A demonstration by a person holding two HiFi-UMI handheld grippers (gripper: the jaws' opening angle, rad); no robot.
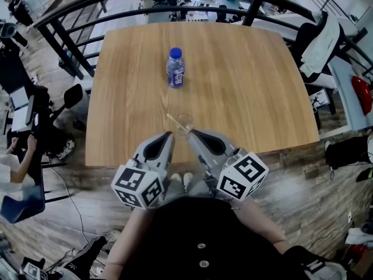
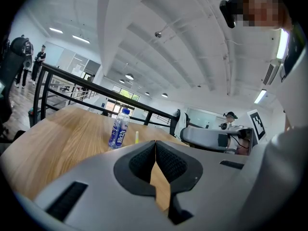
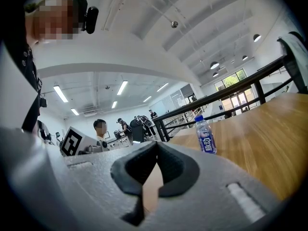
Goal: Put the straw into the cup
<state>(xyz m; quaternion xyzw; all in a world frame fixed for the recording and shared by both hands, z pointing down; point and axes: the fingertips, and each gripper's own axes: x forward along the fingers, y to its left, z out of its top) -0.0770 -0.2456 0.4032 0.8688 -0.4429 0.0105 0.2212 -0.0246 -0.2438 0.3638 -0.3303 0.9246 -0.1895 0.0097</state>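
Seemingly the straw (image 1: 173, 120) rests in the cup (image 1: 185, 122), leaning out over its far-left rim. The left gripper view shows only the straw's pale yellow top (image 2: 136, 137) rising above the gripper's body, so I cannot confirm that its lower end sits inside. The cup is clear and hard to read against the wood.

The left gripper (image 1: 169, 135) lies just near-left of the cup and the right gripper (image 1: 192, 133) just near-right of it, their tips angled in toward it. Each gripper's own view shows its jaws pressed together with nothing between them.

Beyond the cup, well apart, a blue-capped water bottle (image 1: 175, 69) stands upright. The cup itself stands close to the near edge of the wooden table (image 1: 256, 86).

The risk, as I judge it, is the closeness of both tips to a light, empty-looking cup. A careless sweep of either gripper could knock it over or slide it toward the near edge. The leaning straw could then roll out, since nothing appears to hold it but the rim.
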